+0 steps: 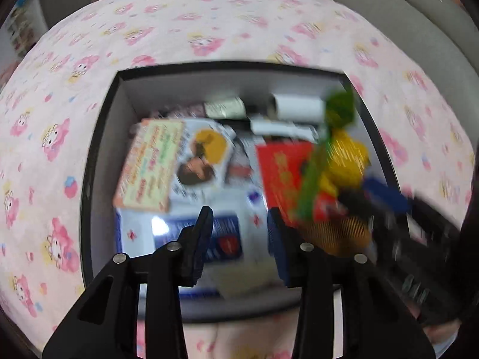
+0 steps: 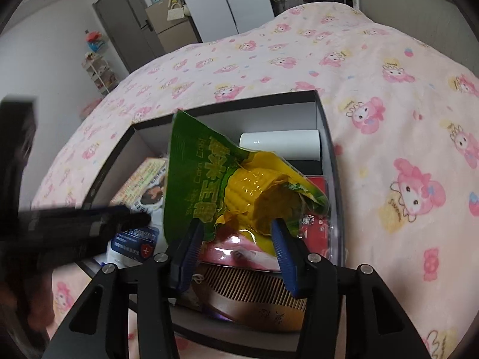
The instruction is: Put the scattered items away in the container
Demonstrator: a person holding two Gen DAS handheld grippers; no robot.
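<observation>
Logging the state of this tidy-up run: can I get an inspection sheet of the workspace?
Surface: pink cartoon-print blanket on a bed.
Job's things: black box, white inside, open and well filled; green-and-yellow corn snack bag held above it.
Clutter: in the box, a white cylinder, a red pack, a wooden comb and printed packs; blur hides details.
Grippers: right gripper shut on the snack bag; left gripper open, holding nothing, over the box.
Cables: nothing seen.
Surroundings: grey door, shelf rack, white headboard.
</observation>
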